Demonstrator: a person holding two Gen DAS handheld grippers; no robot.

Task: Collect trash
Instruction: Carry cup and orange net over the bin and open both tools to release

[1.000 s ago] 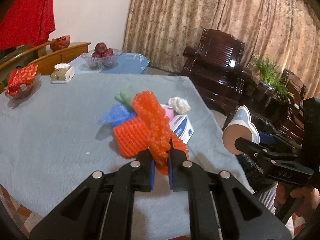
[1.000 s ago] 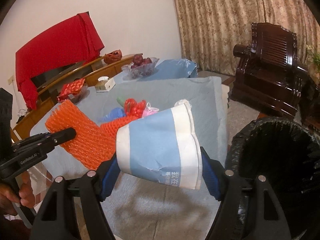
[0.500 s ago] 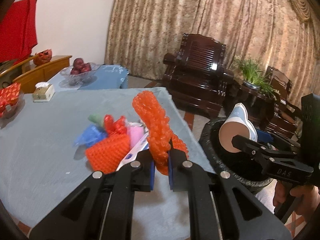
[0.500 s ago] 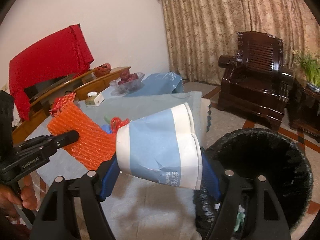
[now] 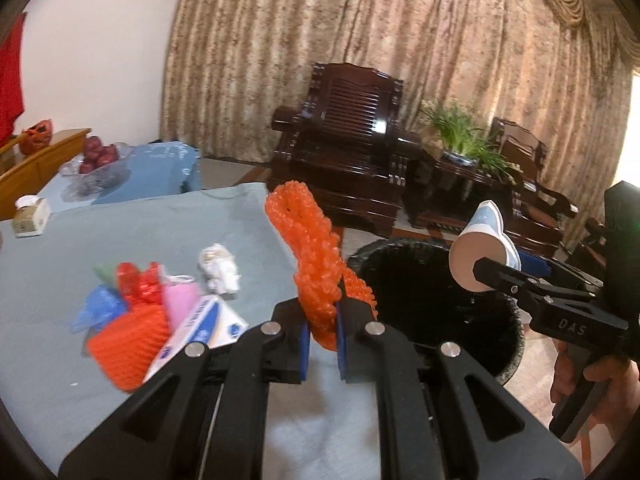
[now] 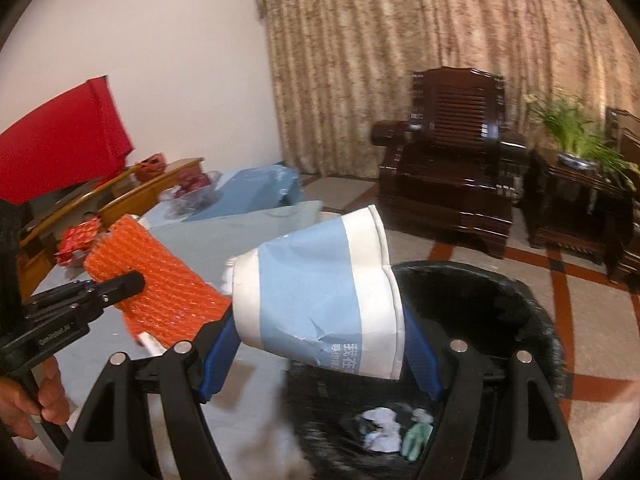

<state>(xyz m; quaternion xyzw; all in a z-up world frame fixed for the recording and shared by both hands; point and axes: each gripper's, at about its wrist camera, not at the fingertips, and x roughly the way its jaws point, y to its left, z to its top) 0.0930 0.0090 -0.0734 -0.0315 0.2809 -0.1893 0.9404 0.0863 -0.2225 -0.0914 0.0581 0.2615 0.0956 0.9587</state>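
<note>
While both hands hang near the bin, each tong has exactly one piece of trash. The left gripper (image 5: 322,338) has its jaws squeezed nearly together on a bumpy orange foam fruit net (image 5: 316,256), which sticks up toward 12 o'clock from the pads. The right gripper (image 6: 320,348) has its jaws spread wide and pressed on a crumpled blue-and-white paper cup (image 6: 320,292), lying sideways with its mouth toward 3 o'clock. One round bin with a black plastic liner (image 6: 500,292) sits just under the cup, and I count two scraps in its bottom, a white crumpled wad (image 6: 380,428) and a pale green bit (image 6: 418,434). On the grey-blue tablecloth (image 5: 120,232), at about 9 o'clock from the left tong, sits the remaining pile: one white paper ball (image 5: 219,268), one more orange net (image 5: 128,348), one white-and-blue box (image 5: 200,336), plus a few red, pink, blue and green wrappers too blurry to count exactly.
</note>
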